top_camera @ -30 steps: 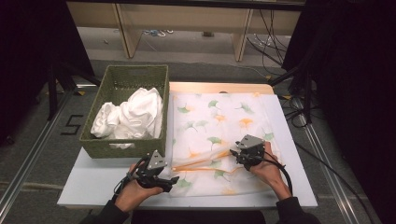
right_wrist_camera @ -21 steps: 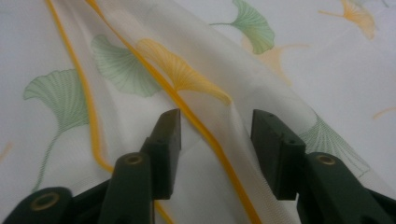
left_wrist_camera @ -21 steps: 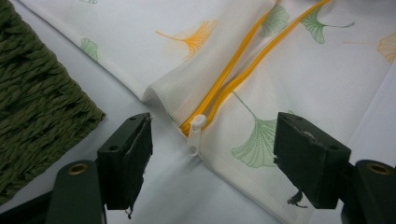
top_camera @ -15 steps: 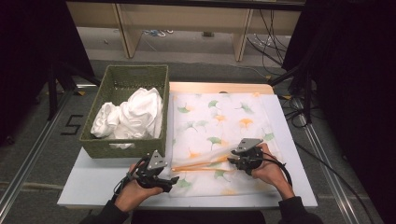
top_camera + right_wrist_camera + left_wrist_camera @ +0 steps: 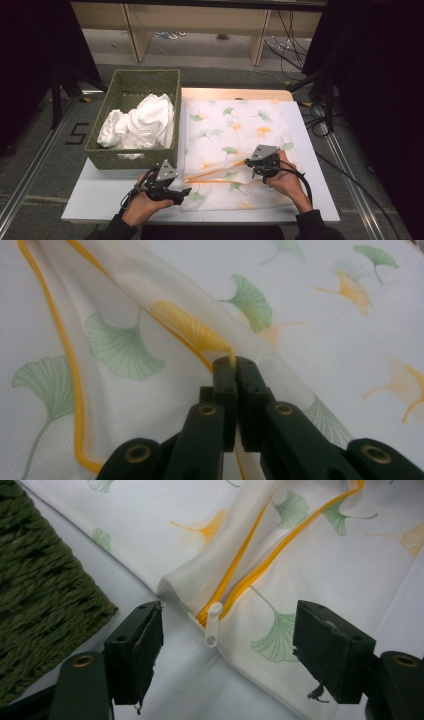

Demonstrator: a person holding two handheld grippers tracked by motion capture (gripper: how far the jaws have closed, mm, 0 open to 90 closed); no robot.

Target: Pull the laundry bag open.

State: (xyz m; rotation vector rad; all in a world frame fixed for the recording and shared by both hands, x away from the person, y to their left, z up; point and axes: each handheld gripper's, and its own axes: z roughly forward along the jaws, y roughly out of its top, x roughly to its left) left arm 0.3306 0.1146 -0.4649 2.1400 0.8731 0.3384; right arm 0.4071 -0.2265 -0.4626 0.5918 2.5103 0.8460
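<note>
A white cover (image 5: pixel 235 125) printed with green and orange ginkgo leaves lies flat on the table, its orange zipper (image 5: pixel 215 173) partly undone near the front edge. My right gripper (image 5: pixel 254 170) has just been closing and now stands shut on the upper edge of the zipper opening (image 5: pixel 220 345), with the fabric pinched between the jaws of my right gripper (image 5: pixel 234 362) and lifted a little. My left gripper (image 5: pixel 183 192) rests at the cover's front left corner. The jaws of my left gripper (image 5: pixel 230 614) stand open on either side of the white zipper pull (image 5: pixel 212 625) without touching it.
A green woven basket (image 5: pixel 100 156) holding crumpled white cloth (image 5: pixel 140 125) stands on the left of the white table (image 5: pixel 95 197), close to my left hand. Cables trail on the floor at the right, beyond the table edge.
The right gripper has shifted slightly at the zipper opening, and the cover's edge there now stands raised. The left hand has kept still.
</note>
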